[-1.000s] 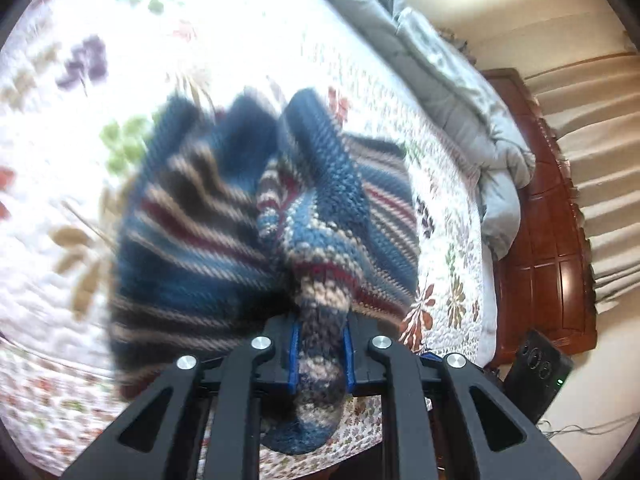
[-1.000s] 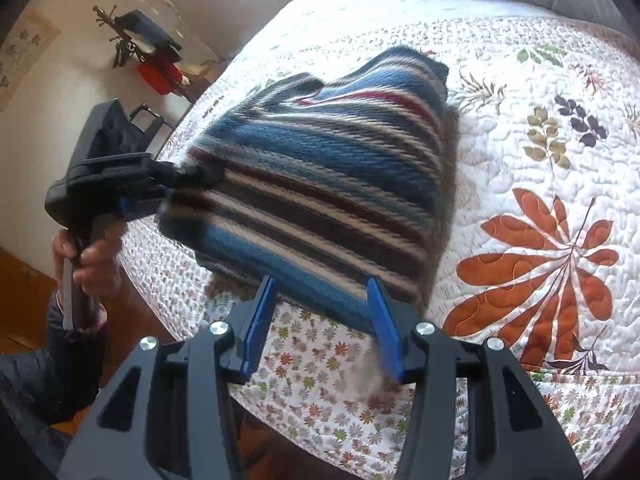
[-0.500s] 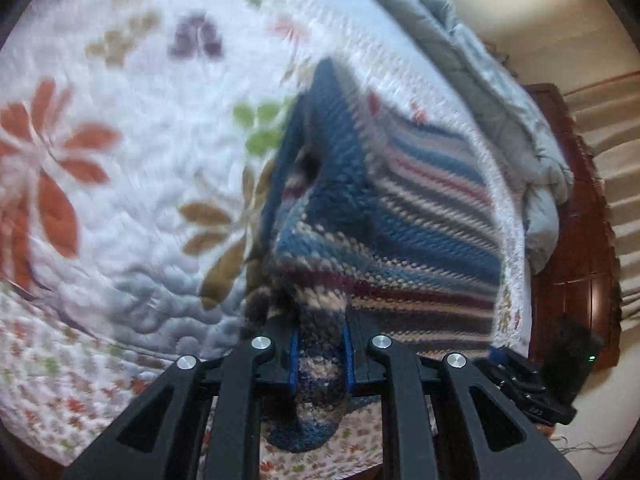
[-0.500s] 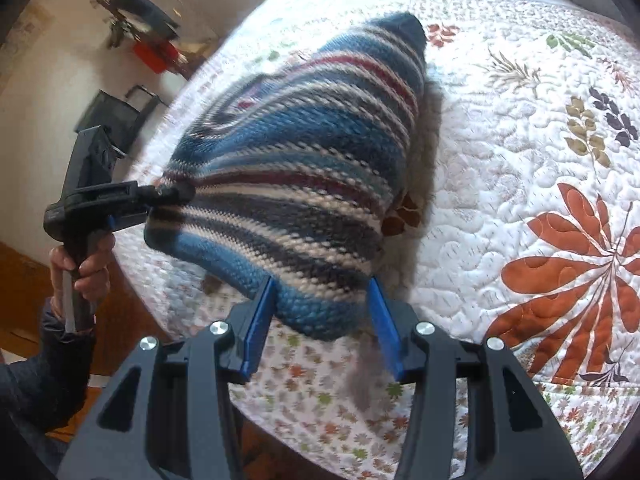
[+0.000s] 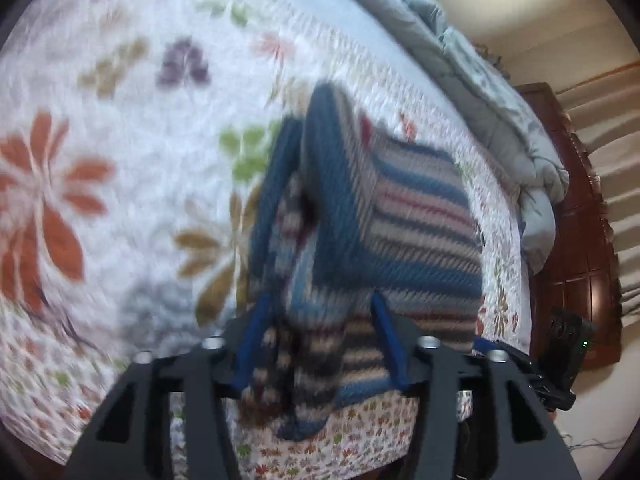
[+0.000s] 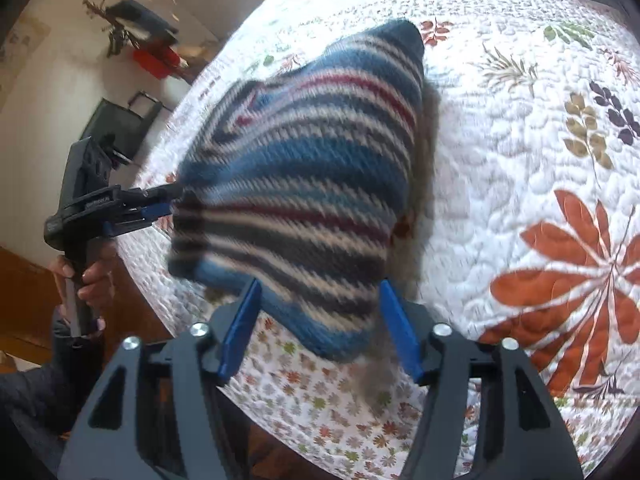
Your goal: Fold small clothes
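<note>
A knit sweater (image 5: 404,216) with blue, white, dark and red stripes lies partly bunched on the floral quilt (image 5: 100,168). My left gripper (image 5: 320,340) stands over the near edge of the sweater. Its jaws are opening, and the knit fold sits loose between the blue pads (image 5: 254,340). My right gripper (image 6: 320,320) is at another corner of the sweater (image 6: 304,184). Its jaws are opening too, with that corner between the pads (image 6: 240,328) and sagging onto the quilt (image 6: 520,152). The right wrist view also shows the left gripper (image 6: 160,204) at the sweater's left edge, held by a hand (image 6: 88,276).
A grey duvet (image 5: 480,92) is heaped along the far side of the bed, against a dark wooden headboard (image 5: 580,240). A black device (image 5: 568,356) sits by the bed's edge. A black bag (image 6: 120,124) and a stand with red items (image 6: 152,56) are on the floor to the left.
Both grippers have widened: the left one let go of the pinched fold and the right one spread around its corner. The sweater has sunk lower and lies flatter on the quilt.
</note>
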Demonstrator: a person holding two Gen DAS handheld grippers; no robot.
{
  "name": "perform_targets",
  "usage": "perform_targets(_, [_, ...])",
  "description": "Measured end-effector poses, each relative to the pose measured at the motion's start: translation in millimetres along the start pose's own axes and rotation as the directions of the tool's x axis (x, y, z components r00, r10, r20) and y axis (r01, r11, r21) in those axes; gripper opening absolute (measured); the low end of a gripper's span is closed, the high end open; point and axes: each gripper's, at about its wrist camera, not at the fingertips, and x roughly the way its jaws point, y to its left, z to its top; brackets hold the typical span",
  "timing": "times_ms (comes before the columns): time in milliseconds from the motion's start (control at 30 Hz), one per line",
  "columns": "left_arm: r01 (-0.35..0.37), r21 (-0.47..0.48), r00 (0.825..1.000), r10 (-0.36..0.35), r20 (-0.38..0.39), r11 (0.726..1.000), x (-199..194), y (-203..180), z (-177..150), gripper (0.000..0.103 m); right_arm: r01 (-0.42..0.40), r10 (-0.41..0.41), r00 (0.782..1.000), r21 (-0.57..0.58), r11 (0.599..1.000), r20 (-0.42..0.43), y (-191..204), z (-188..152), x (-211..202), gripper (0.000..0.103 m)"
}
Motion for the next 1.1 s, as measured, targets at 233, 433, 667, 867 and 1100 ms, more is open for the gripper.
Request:
perform_targets(233, [-0.047, 0.010, 0.998, 0.047, -0.030, 0.999, 40.2, -17.1, 60.9, 0.055, 0.007, -0.002, 0.997, 0.060, 0.998, -0.074, -6.2, 0.3, 24.7, 0.033])
perform_targets(433, [-0.082, 0.021, 0.993, 0.084, -0.078, 0.996, 77.2, -12.9, 60.1, 0.050, 0.054, -0.049, 0.996, 0.065, 0.996, -0.079, -17.6, -17.2, 31.5, 0.021])
perform_targets(667, [-0.066, 0.018, 0.992, 0.068, -0.104, 0.998, 86.6, -11.7, 59.4, 0.050, 0.103, -0.101, 0.988, 0.014, 0.995, -0.121, -15.3, -19.1, 40.3, 0.031])
perform_targets(867, [-0.063, 0.040, 0.995, 0.066, -0.074, 0.997, 66.0, -21.7, 66.0, 0.055, 0.058, -0.058, 0.998, -0.009, 0.998, -0.012, -6.0, 12.6, 2.7, 0.060])
perform_targets(1100, [-0.070, 0.023, 0.990, 0.072, -0.119, 0.997, 85.6, -17.2, 71.1, 0.044, 0.059, -0.060, 0.998, 0.029, 0.998, 0.032, -22.5, 77.3, -1.5, 0.062])
